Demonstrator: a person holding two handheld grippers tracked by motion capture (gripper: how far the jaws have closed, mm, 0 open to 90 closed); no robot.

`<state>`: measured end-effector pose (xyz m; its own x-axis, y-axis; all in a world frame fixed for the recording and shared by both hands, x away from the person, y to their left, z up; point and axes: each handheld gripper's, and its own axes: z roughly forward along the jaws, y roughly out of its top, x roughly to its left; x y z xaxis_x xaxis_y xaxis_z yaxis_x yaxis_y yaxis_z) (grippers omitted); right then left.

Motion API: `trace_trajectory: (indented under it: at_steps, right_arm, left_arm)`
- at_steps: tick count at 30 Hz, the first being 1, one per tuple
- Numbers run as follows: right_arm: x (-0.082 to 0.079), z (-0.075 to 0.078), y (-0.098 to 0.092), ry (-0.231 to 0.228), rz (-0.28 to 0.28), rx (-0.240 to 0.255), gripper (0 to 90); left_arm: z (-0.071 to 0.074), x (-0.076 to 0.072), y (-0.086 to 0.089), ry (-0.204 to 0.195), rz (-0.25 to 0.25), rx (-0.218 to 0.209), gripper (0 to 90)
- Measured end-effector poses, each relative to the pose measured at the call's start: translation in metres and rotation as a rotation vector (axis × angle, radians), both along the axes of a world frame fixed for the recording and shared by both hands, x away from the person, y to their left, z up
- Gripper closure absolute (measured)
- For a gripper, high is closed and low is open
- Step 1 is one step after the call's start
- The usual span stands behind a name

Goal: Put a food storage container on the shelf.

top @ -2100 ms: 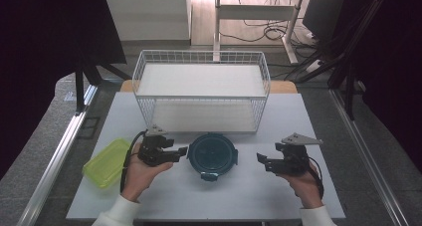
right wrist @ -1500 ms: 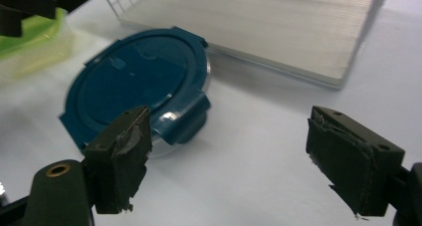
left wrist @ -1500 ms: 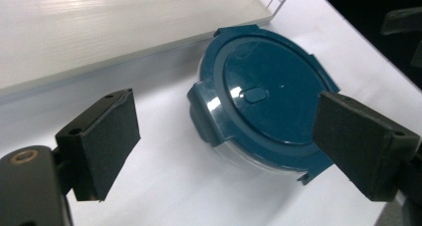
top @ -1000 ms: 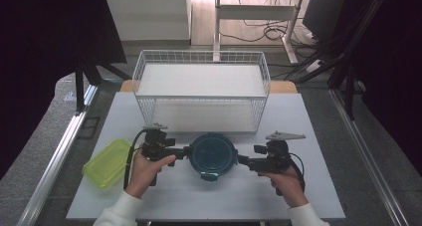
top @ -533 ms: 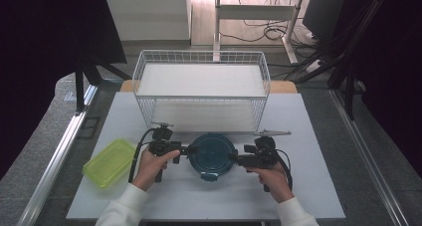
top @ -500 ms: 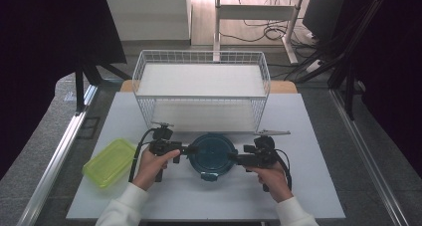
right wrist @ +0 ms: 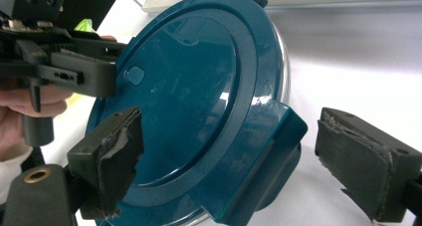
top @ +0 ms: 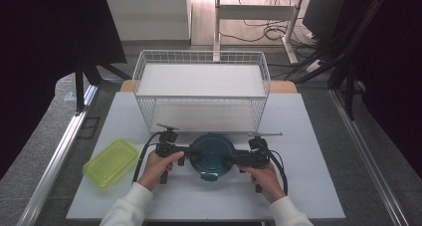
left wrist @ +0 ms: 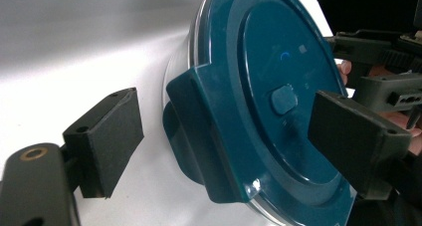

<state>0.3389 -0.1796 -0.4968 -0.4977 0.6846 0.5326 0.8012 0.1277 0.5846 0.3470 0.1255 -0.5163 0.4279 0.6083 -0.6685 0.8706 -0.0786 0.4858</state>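
A round container with a dark teal lid (top: 212,153) sits on the white table near its front edge. My left gripper (top: 186,151) is at the container's left side. In the left gripper view this gripper (left wrist: 230,142) is open, and its pads stand on either side of a lid latch tab (left wrist: 206,131) without touching it. My right gripper (top: 230,160) is at the container's right side. In the right gripper view it (right wrist: 239,159) is open too, straddling the opposite latch tab (right wrist: 271,149). The clear bowl rim (right wrist: 282,61) shows under the lid.
A white wire basket (top: 201,72) with a white board on top stands behind the container. A yellow-green lidded box (top: 110,162) lies at the front left. The left gripper (right wrist: 64,61) and a hand show across the lid in the right gripper view.
Both grippers have moved inward from the sides to the teal container, and their open jaws now straddle its two opposite latch tabs. The container has not moved.
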Motion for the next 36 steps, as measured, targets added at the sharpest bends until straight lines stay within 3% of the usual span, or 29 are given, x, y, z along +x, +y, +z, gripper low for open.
trace_trajectory:
  at_steps: [3,9,12,14,18,27,36]
  right_arm:
    - [0.001,-0.004,0.001,0.019,0.006,0.008,12.0]
    - [0.001,-0.011,0.004,0.065,0.013,0.043,12.6]
    - [0.0,-0.012,0.006,0.087,0.018,0.052,15.4]
    - [-0.001,-0.012,0.007,0.101,0.007,0.053,15.7]
    - [-0.002,-0.01,0.007,0.133,-0.025,0.048,18.1]
    - [-0.003,-0.006,-0.001,0.14,-0.03,0.082,26.9]
    - [-0.013,0.002,0.0,0.088,-0.028,0.062,29.9]
  left_arm:
    - [-0.001,-0.001,-0.001,0.019,0.002,0.007,13.2]
    - [-0.005,-0.003,0.0,0.058,-0.011,-0.03,14.4]
    - [-0.005,-0.005,-0.001,0.071,-0.033,-0.058,23.2]
    - [-0.004,-0.006,-0.002,0.074,-0.026,-0.051,22.1]
    - [-0.006,-0.006,0.0,0.095,-0.001,-0.082,25.4]
    - [0.006,-0.02,0.003,0.052,0.033,-0.078,35.1]
    - [0.014,-0.033,0.003,-0.004,0.052,-0.063,39.5]
